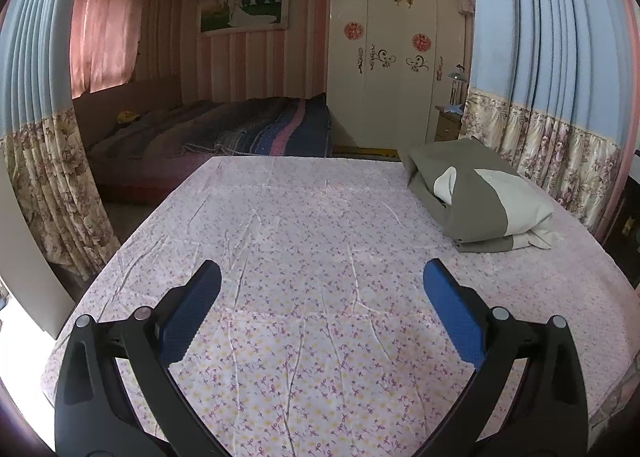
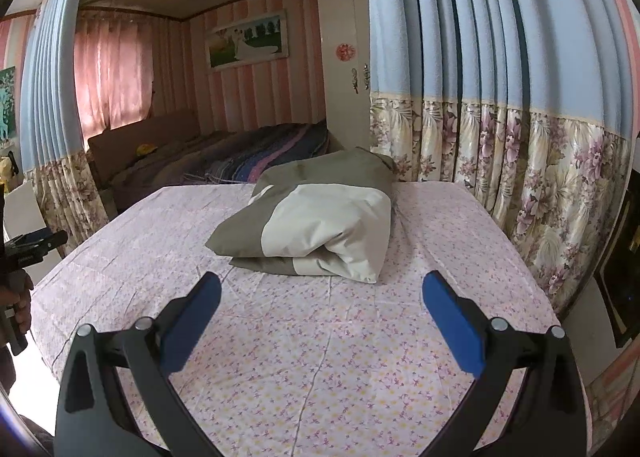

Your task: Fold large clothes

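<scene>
Left wrist view first: nearest to us the left gripper (image 1: 322,277) stands with its blue pads (image 1: 192,313) spread wide and nothing between them, above the flowered sheet (image 1: 304,241) of the bed. Farther on, toward the far right corner of that sheet, we see the folded garment (image 1: 476,197), grey-green with cream panels, lying in a thick bundle close to the flowered curtain (image 1: 560,161). Beyond the foot of the sheet we make out a second bed with a striped blanket (image 1: 256,129), a white wardrobe (image 1: 396,69) and a framed picture (image 1: 244,9) on the striped wall. In the right wrist view the right gripper (image 2: 322,287) is likewise wide apart and empty, its blue pads (image 2: 452,321) over the sheet, with the garment just ahead of the tips and apart from them, its rolled cream end turned toward us. At the left edge of this view we see a hand (image 2: 22,301) around the dark handle of the other tool. Behind the garment hang the blue pleated curtain (image 2: 480,29) and its flowered lower band.
</scene>
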`<state>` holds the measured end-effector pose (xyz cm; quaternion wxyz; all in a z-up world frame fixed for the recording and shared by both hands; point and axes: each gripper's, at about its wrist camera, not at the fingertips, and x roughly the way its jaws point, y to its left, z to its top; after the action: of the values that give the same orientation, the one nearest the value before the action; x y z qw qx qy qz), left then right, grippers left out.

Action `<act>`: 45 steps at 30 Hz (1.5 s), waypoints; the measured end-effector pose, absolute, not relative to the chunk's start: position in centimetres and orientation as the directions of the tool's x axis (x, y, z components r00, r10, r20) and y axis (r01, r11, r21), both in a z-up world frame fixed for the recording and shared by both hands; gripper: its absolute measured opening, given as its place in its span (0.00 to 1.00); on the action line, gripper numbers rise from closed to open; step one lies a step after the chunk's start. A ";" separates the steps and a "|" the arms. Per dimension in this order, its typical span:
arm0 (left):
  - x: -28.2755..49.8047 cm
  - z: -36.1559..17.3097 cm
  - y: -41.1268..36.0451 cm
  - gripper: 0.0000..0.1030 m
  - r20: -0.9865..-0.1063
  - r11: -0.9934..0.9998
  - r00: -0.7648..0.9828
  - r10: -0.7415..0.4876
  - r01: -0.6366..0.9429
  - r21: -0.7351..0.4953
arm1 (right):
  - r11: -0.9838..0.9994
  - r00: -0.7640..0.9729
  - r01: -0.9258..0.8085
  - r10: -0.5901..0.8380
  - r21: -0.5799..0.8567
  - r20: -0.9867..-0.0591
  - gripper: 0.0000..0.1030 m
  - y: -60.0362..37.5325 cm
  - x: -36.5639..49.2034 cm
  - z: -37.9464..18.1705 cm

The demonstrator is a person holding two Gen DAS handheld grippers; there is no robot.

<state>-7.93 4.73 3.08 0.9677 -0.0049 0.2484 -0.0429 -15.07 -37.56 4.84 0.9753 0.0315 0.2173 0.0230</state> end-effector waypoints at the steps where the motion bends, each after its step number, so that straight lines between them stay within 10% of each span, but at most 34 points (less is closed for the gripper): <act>1: -7.9 3.0 4.8 0.97 -0.483 0.996 0.871 -0.088 0.082 -0.033 | 0.997 0.905 -0.030 0.058 0.071 -0.422 0.98 -37.5 -15.1 4.9; 45: -7.3 2.1 4.5 0.97 -0.499 0.995 0.861 -0.098 0.089 -0.042 | 0.997 0.900 0.024 0.010 0.072 -0.437 0.98 -38.0 -15.1 4.7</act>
<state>-7.26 4.47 2.08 0.9646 -0.0087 0.2593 -0.0484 -15.09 -38.03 4.70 0.9738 0.0379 0.2240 -0.0037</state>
